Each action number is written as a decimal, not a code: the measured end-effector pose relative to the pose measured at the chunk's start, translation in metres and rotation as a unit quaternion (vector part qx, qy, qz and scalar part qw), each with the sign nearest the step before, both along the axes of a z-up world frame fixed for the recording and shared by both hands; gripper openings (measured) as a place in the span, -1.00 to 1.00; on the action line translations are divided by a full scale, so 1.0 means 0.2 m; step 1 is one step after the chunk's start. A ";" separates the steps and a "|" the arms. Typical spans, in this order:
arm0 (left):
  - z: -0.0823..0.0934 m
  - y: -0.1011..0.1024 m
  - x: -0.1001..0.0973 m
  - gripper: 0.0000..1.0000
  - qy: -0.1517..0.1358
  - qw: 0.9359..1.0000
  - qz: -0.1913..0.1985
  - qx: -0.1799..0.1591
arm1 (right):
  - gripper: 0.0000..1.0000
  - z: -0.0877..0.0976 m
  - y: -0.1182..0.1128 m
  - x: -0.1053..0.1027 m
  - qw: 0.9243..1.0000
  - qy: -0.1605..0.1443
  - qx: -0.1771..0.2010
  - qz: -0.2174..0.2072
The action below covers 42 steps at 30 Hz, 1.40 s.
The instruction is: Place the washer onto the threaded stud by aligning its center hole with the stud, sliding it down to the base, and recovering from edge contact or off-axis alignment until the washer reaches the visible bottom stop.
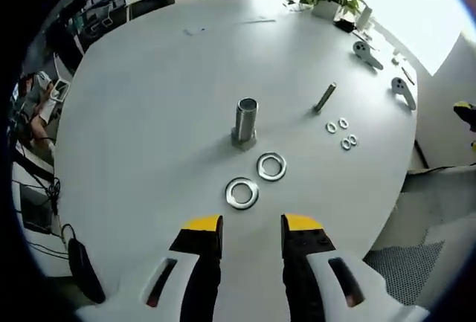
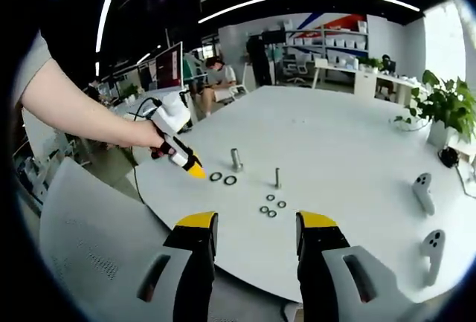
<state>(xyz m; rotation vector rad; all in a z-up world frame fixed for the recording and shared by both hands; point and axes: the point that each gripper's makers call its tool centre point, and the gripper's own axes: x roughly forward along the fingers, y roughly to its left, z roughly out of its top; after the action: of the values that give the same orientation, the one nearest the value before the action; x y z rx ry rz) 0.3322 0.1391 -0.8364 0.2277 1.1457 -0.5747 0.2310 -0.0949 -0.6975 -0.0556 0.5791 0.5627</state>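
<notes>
Lying flat: two large washers, four small.

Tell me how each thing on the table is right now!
Left gripper: open, empty, above the table.
Right gripper: open, empty.
Threaded stud: upright, bare.
Two big washers: flat on the table beside the stud.
Small bolt: standing tilted.
Small washers: lying loose.

Open office: desks, monitor, shelves
</notes>
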 end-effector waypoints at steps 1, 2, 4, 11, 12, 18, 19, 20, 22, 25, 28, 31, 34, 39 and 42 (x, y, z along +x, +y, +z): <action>-0.01 0.00 0.01 -0.40 0.003 1.000 -0.002 0.004 | -0.12 0.00 0.00 0.00 1.000 0.000 0.000 0.000; -0.02 0.00 0.02 -0.40 0.009 1.000 0.000 0.005 | -0.12 0.00 0.00 0.00 1.000 0.000 -0.001 0.000; -0.03 -0.03 0.02 -0.40 0.015 1.000 0.006 0.000 | -0.12 0.00 0.00 0.00 1.000 0.001 -0.001 0.000; -0.10 0.00 0.05 -0.40 0.033 0.999 0.000 0.032 | -0.12 -0.01 0.00 0.00 1.000 0.002 -0.005 0.000; -0.11 0.00 0.06 -0.40 0.036 0.999 0.004 0.030 | -0.12 -0.01 -0.01 0.00 1.000 0.002 -0.005 -0.001; -0.14 -0.03 0.07 -0.40 0.040 0.998 -0.018 0.044 | -0.12 0.00 -0.02 0.01 1.000 -0.003 -0.005 -0.008; -0.14 -0.03 0.07 -0.40 0.043 0.998 -0.015 0.043 | -0.12 0.00 -0.02 0.01 1.000 -0.003 -0.004 -0.009; -0.14 -0.03 0.08 -0.43 0.042 0.998 -0.011 0.045 | -0.12 0.00 -0.02 0.01 1.000 -0.003 -0.004 -0.010; -0.13 -0.04 0.10 -0.43 0.043 0.998 -0.001 0.035 | -0.12 0.00 -0.02 0.01 1.000 -0.003 -0.005 -0.009; -0.14 -0.04 0.11 -0.47 0.046 0.998 -0.018 0.046 | -0.12 0.00 -0.02 0.01 1.000 -0.003 -0.007 -0.009; -0.14 -0.05 0.11 -0.53 0.046 0.996 -0.046 0.064 | -0.12 0.00 -0.03 0.02 1.000 -0.003 -0.008 -0.012; -0.15 -0.03 0.11 -0.54 0.048 0.993 -0.065 0.086 | -0.12 0.00 -0.03 0.02 1.000 -0.005 -0.009 -0.014; -0.16 -0.04 0.10 -0.52 0.046 0.987 -0.101 0.113 | -0.12 0.00 -0.03 0.02 1.000 -0.003 -0.010 -0.013; -0.16 -0.04 0.11 -0.49 0.066 0.985 -0.104 0.120 | -0.12 -0.01 -0.04 0.02 1.000 -0.004 -0.011 -0.015; -0.15 -0.04 0.11 -0.49 0.065 0.983 -0.118 0.126 | -0.12 -0.01 -0.04 0.02 1.000 -0.004 -0.013 -0.015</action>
<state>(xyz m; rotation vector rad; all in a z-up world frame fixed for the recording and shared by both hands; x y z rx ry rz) 0.3537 0.1302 -0.8664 0.5547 1.3295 -0.6599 0.2347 -0.1024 -0.6989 -0.0740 0.5778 0.5263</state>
